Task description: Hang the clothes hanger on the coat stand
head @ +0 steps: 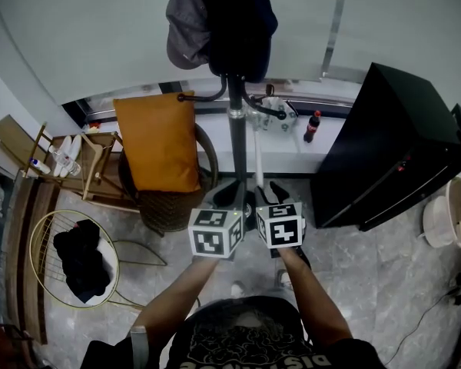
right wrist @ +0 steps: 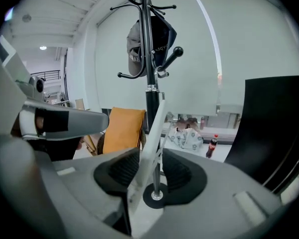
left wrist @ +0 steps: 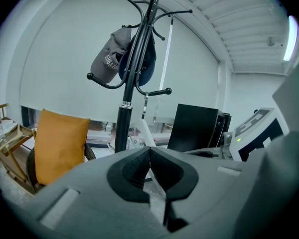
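My left tool (left wrist: 149, 152) is pressed together on the white clothes hanger (right wrist: 157, 128), a thin strip of which is pinched between the pads. My right tool (right wrist: 150, 166) is spread, and the hanger's bar runs up between its pads without being squeezed. It leans toward the left-hand pad. The hanger rises from both tools to the coat stand (head: 237, 141), and its metal hook (right wrist: 162, 73) appears to sit over a lower knobbed peg, though that spot is small in my view. A grey cap (head: 186, 29) and a dark cap (head: 242, 21) hang from the top pegs.

On the floor by its left edge, a round wire basket (head: 37, 241) holds a heap of dark clothes (head: 83, 260). At the floor's right edge a pale bucket (head: 438, 225) holds something I cannot identify. A wicker chair (head: 169, 206) with an orange cushion (head: 157, 141) stands just left of the stand's pole. A cola bottle (head: 313, 127) stands upright on the windowsill behind.
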Motion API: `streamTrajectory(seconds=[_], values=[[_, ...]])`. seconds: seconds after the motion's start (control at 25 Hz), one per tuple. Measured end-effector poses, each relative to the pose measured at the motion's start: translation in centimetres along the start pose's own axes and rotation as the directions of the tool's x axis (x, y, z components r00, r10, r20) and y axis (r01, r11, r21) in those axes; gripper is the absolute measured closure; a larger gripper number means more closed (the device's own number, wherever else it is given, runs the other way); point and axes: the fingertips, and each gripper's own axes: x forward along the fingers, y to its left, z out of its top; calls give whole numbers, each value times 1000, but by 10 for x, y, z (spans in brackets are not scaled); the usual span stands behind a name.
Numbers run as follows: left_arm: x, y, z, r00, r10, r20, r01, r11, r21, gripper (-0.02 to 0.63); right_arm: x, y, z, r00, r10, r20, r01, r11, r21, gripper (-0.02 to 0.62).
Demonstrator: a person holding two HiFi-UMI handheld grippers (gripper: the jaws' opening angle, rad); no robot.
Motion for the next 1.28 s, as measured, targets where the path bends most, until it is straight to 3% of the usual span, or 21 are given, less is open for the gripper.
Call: streamTrajectory(seconds=[0.48, 0.88, 1.16, 1.28], values=[[-7, -4, 11, 999, -23, 32, 23, 1000, 4, 600, -36, 13, 38, 990, 45, 130, -50, 998, 35, 462], [-15, -11, 28, 997, -33, 69, 32, 999, 16, 600, -67, 27, 69, 977, 117, 181, -125, 992, 31, 489], [-20, -18, 36, 995, -39, 88, 35, 998, 46, 600, -82, 25, 75, 975, 85, 204, -88, 996, 7, 592], [-22, -21, 35, 995, -48, 90, 43, 998, 47, 600, -83, 26, 73, 977, 75, 202, -74, 997, -12, 594]])
